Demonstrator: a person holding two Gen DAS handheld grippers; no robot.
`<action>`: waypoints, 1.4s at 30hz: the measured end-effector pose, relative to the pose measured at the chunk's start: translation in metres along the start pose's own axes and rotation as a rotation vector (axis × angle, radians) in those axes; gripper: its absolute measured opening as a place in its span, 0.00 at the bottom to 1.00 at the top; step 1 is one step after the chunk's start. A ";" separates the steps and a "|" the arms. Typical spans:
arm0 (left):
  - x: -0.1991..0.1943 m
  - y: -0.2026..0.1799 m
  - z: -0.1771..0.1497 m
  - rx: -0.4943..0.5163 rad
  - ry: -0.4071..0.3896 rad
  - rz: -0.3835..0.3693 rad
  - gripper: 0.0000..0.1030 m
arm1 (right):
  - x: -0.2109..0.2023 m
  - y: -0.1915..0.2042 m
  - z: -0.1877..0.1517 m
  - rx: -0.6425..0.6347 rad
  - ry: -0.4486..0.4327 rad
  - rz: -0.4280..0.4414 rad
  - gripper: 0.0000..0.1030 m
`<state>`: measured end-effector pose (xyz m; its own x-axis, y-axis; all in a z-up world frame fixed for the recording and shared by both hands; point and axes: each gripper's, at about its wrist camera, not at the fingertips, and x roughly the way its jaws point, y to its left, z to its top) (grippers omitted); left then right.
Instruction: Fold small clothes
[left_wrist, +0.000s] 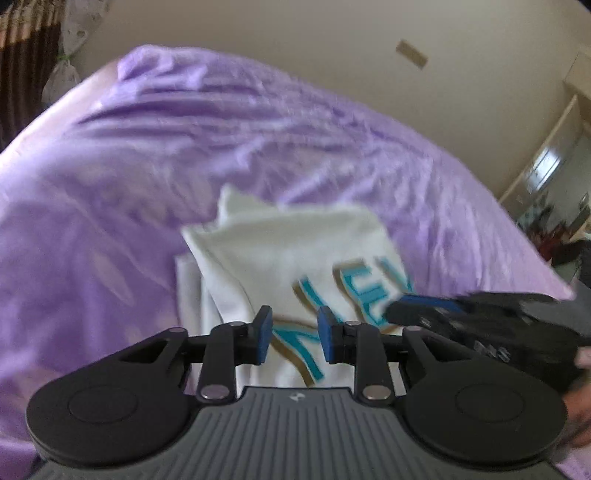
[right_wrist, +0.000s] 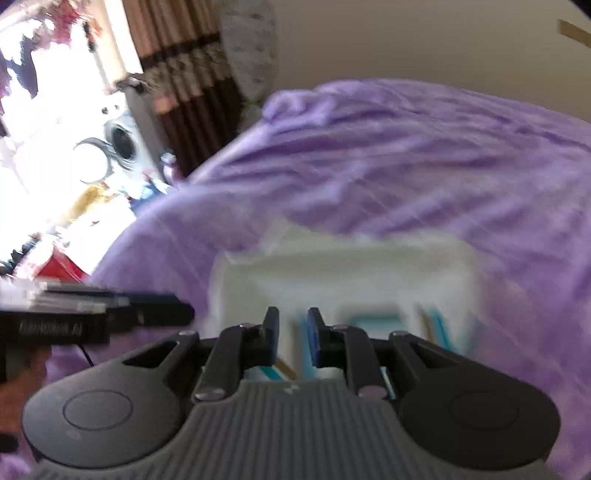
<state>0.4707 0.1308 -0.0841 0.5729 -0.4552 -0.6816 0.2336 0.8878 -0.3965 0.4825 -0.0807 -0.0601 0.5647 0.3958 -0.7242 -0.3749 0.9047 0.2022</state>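
Left claw (left_wrist: 294, 334) has its blue pads (left_wrist: 263, 335) standing a little apart with nothing pinched between them, just hovering over the near end of the shirt (left_wrist: 295, 258). Right claw (right_wrist: 292, 338) is the same deal: pads set apart by a narrow gap, empty, hanging above the shirt's printed end.

Shirt is white with teal and gold lettering, folded into a rough rectangle and lying flat on the purple bedspread (left_wrist: 147, 166), pretty much in the middle of the bed on the near side. One corner of it pokes up at the far end. From the right wrist cam the shirt (right_wrist: 351, 273) is really smeared, so the fold edges are hard to make out there.

Each cam also catches the other claw coming in from the side, close beside the shirt. Behind the bed there's a plain wall, brown curtains (right_wrist: 184, 74), and a washer (right_wrist: 125, 140) by a very bright window.
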 end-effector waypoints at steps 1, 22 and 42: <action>0.010 0.001 -0.006 -0.019 0.018 0.010 0.21 | -0.005 -0.006 -0.014 0.001 0.007 -0.026 0.12; 0.035 0.089 -0.008 -0.409 -0.004 0.017 0.67 | -0.005 -0.140 -0.090 0.536 -0.022 0.133 0.56; 0.042 0.076 0.012 -0.357 -0.090 -0.059 0.19 | 0.045 -0.176 -0.074 0.680 -0.088 0.345 0.20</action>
<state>0.5220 0.1802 -0.1361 0.6369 -0.4832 -0.6007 -0.0112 0.7733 -0.6339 0.5195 -0.2341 -0.1771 0.5650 0.6586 -0.4970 -0.0216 0.6140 0.7890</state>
